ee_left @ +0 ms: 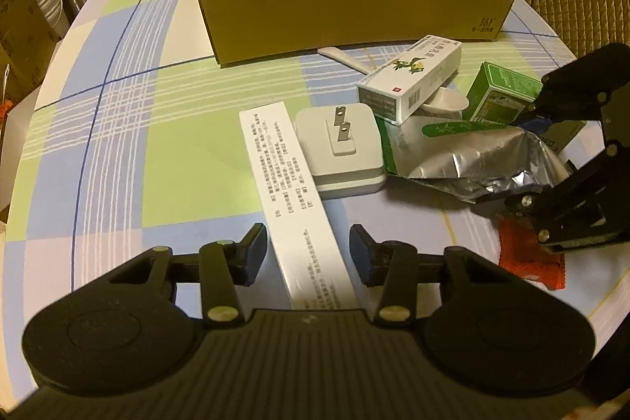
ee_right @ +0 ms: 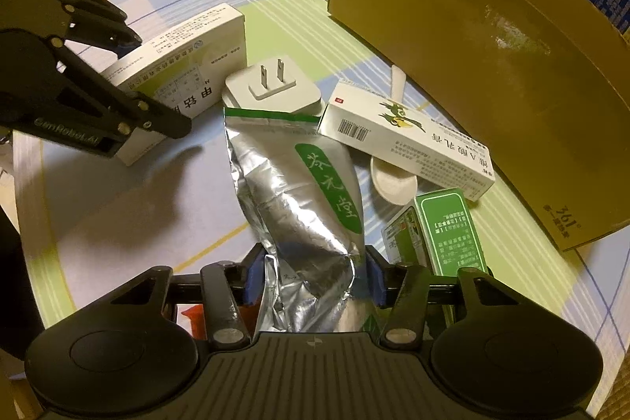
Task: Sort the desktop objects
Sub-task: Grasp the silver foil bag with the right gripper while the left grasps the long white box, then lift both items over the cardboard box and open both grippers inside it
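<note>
- Left gripper: jaws narrow, straddling the near end of the long white box. One pad sits at the box's edge and a sliver of cloth shows beside the other. Whether it is firmly gripped I cannot tell.
- Long white box: lies on the checked tablecloth. Its long axis runs straight away from the left gripper toward the cardboard carton, so the jaws cross its short width.
- Plug adapter: prongs up, touching the white box's right side; untouched.
- Foil pouch: directly ahead of the right gripper, with its long axis in line with the fingers. The far end overlaps the adapter and the crumpled near end sits between the pads.
- Right gripper: jaws partly closed, both pads apparently pressing on the pouch's near end.
- Cardboard carton: open-topped, beyond all the items, ahead and to the right of the right gripper. It is the likely destination, which would call for lifting each item up and forward.
</note>
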The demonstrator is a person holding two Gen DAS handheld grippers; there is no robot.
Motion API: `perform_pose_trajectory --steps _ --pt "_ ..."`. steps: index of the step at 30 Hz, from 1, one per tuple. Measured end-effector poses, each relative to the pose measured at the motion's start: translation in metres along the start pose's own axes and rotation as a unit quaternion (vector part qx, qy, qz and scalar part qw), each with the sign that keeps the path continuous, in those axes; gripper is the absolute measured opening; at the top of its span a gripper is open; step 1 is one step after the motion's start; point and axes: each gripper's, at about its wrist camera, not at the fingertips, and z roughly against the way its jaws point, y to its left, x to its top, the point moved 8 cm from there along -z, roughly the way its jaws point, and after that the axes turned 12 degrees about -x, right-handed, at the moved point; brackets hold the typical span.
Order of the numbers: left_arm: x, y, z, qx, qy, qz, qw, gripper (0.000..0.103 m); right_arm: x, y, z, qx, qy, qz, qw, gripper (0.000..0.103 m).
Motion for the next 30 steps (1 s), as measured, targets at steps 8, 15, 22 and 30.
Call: perform_pose_trajectory --steps 8,15,22,30 --pt "0.003 0.010 -0.001 -0.003 0.013 0.012 0.9998 0.024 -0.001 0.001 0.003 0.003 0.001 -0.011 1.000 0.047" --pt "-0.003 0.016 0.006 -0.001 0.017 0.010 0.9998 0.020 -0.005 0.000 0.010 0.001 -0.001 -0.024 1.000 0.046" --pt "-0.004 0.014 0.024 0.007 0.007 0.000 0.9999 0.020 -0.004 -0.002 0.028 -0.003 -0.011 -0.052 0.999 0.046" --pt "0.000 0.008 0.046 0.012 -0.008 -0.004 0.9999 0.020 -0.002 -0.006 0.053 -0.015 -0.023 -0.076 0.997 0.046"
